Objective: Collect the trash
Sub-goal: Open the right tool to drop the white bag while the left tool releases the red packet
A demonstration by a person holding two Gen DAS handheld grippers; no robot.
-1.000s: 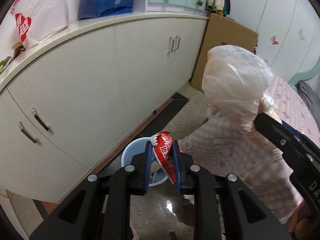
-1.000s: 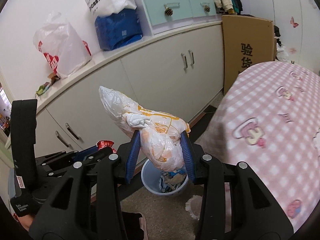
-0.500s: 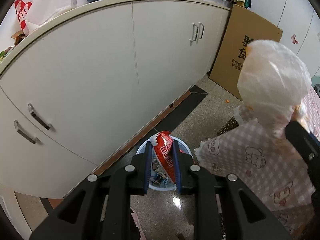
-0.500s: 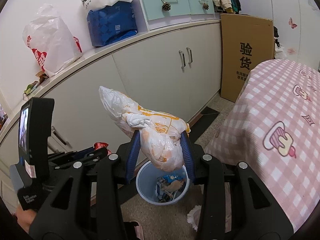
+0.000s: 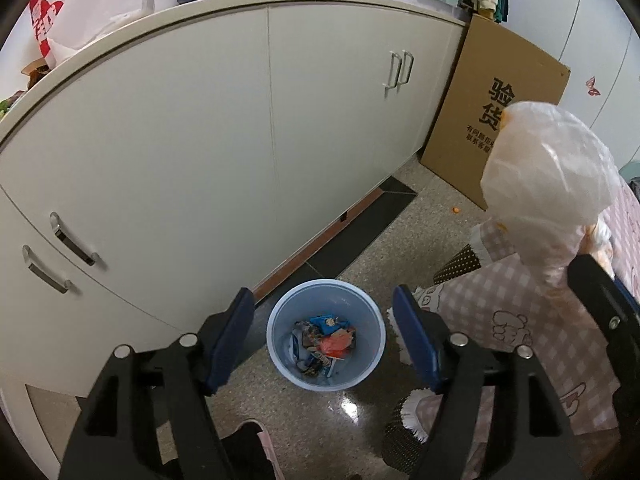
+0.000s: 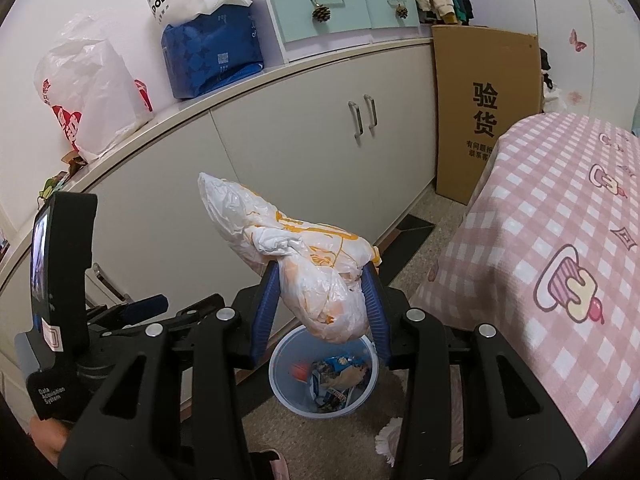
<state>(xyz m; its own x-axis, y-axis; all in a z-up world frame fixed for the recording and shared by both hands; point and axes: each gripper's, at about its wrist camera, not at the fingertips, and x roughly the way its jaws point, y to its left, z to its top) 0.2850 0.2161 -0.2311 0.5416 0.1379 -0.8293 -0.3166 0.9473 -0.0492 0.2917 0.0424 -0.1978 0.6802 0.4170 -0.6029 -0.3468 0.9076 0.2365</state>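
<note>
Gone from the left gripper (image 5: 324, 330) is the red wrapper that was pinched there a moment ago: the jaws have just been opening and now stand wide apart, with nothing between the blue pads. Straight below that gap the pale blue bin (image 5: 326, 334) is seen on the speckled floor (image 5: 360, 248), close to the foot of the white cabinets (image 5: 200, 140). A red-orange scrap (image 5: 336, 342) is lying on top of the wrappers inside the bin, though whether it is the same red wrapper cannot be told for certain.

Over on the other side, the right gripper (image 6: 320, 308) is clamped on a knotted white-and-orange plastic bag (image 6: 308, 272), which is squeezed between the two blue pads and bulges out above and below them. The bag is held in the air directly above the bin (image 6: 324, 372), well clear of its rim. From the left wrist view the same bag (image 5: 548, 176) is seen as a pale balloon at the right edge.

A pink checked cloth (image 6: 560, 240) with cartoon prints is draped just beside the bin, and a cardboard box (image 6: 484, 112) is leaned against the end of the cabinets.
</note>
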